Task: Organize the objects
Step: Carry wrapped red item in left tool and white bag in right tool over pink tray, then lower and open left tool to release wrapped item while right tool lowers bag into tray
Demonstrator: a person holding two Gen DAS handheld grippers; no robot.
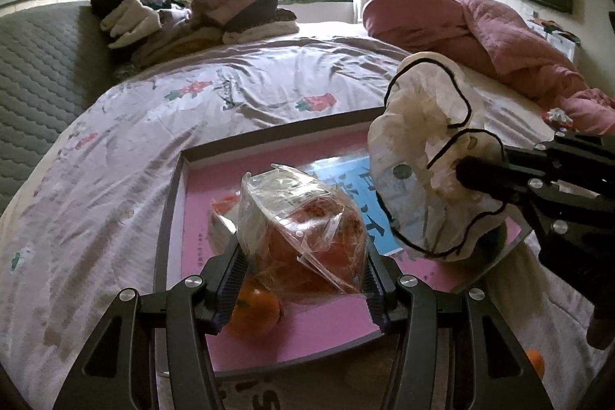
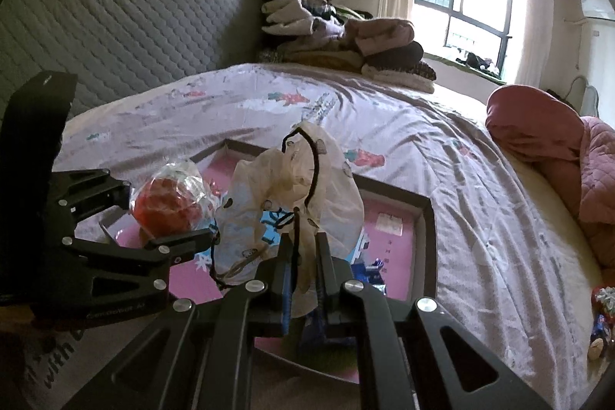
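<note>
My left gripper is shut on a crinkled clear plastic bag with orange-red contents, held just above a pink-lined shallow box on the bed. The same left gripper and its bag show at the left of the right wrist view. My right gripper is shut on a white frilly cap with black elastic trim, which hangs over the box. From the left wrist view that cap and the right gripper sit at the right. A blue sheet lies in the box.
An orange lies in the box under my left fingers; another orange rests on the bed at the right. Folded clothes pile up by the grey headboard. A pink quilt lies at the right, small items beside the bed edge.
</note>
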